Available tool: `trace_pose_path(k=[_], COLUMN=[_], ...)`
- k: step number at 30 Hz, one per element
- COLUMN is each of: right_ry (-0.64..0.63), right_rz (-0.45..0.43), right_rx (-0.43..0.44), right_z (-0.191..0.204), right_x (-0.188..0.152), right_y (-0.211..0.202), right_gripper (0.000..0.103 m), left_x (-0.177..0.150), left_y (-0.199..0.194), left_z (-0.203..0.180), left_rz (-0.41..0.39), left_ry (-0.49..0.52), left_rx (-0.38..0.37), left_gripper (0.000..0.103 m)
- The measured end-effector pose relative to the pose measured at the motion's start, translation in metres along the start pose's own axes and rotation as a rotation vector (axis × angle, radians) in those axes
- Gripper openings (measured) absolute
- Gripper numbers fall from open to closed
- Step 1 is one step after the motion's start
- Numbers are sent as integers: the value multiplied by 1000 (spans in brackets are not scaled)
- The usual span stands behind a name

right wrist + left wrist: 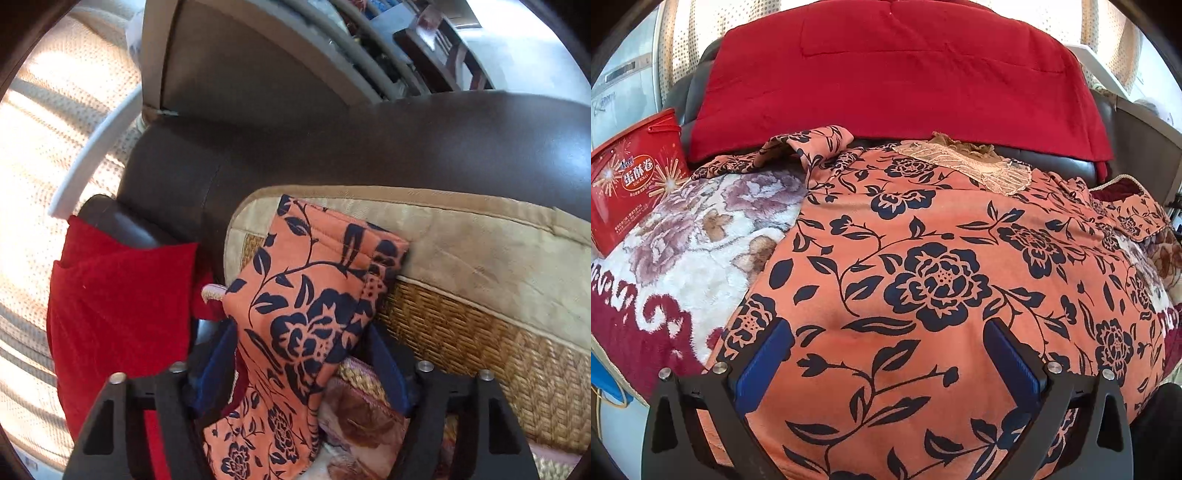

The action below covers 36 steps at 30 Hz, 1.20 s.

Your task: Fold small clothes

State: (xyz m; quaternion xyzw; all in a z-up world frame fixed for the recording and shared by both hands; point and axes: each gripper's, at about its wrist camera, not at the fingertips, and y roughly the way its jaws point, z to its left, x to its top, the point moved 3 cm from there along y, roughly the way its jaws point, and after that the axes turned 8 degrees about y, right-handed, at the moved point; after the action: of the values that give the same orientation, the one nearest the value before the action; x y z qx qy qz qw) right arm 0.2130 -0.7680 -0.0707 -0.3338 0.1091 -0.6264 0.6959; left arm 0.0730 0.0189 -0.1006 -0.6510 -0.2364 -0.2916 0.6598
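1. Left wrist view: the orange floral garment (923,258) lies spread face-up over a plush flowered blanket (683,236) on a sofa, its lace collar (990,166) at the far edge against the red quilt (894,74) draped on the backrest. One sleeve (805,147) is bunched at the far left; the other trails off to the right. A red tin (631,181) stands at the left. The left gripper (886,354) hovers over the near hem with its jaws wide and nothing between the pads, the cloth lying beneath them.

2. Handling, judged from this view: the fabric looks soft, fleecy and light, limp rather than stiff, so it should drape and sag when lifted (a pinch in mid-panel would only raise a tent). The hem corners and the shoulder seams beside the collar look like the best holds. The lace seems delicate and likely to snag, so it is best left alone.

3. Right wrist view: the right gripper (299,354) has the garment's right sleeve (314,280) standing up between its blue pads (214,365), which sit narrow and appear to press on the bunched cloth, near the dark sofa arm (332,147) and a woven cushion (480,325). The cuff flops over limply above the pads, so a fold carried from here should follow the hand easily.
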Motion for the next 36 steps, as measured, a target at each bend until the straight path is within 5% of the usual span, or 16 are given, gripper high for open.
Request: trace_pose_path(k=[3, 9, 14, 17, 19, 20, 21, 24, 28, 32, 36], right_ry=[-96, -461, -662, -719, -758, -782, -797, -787, -689, -773, -920], right_rz=[-55, -89, 60, 179, 287, 365, 415, 499, 549, 442, 323], right_rx=[-64, 176, 499, 598, 560, 506, 471, 367, 350, 353, 337], right_z=[23, 162, 271, 298, 296, 288, 277, 232, 164, 128, 98], right_x=[-4, -77, -227, -328, -390, -426, -451, -495, -488, -458, -446], right_y=[-3, -48, -96, -100, -76, -54, -38, -2, -13, -51, -70], right_gripper=[6, 6, 6, 7, 31, 81, 100, 99, 100, 99, 99], left_x=[1, 2, 1, -3, -7, -10, -12, -20, -26, -26, -14], left_y=[-1, -7, -15, -19, -19, -18, -19, -21, -28, -27, -23], left_z=[3, 18, 35, 52, 64, 71, 77, 91, 103, 105, 90], left_rz=[-7, -26, -48, -51, -42, -35, -33, -31, -47, -49, -12], left_ry=[-11, -83, -161, -227, -278, -313, -338, -401, -426, -453, -488], left_rx=[-8, -41, -74, -93, -115, -124, -132, -151, -146, -192, -367], left_gripper=[103, 103, 103, 103, 103, 103, 103, 103, 103, 103, 103])
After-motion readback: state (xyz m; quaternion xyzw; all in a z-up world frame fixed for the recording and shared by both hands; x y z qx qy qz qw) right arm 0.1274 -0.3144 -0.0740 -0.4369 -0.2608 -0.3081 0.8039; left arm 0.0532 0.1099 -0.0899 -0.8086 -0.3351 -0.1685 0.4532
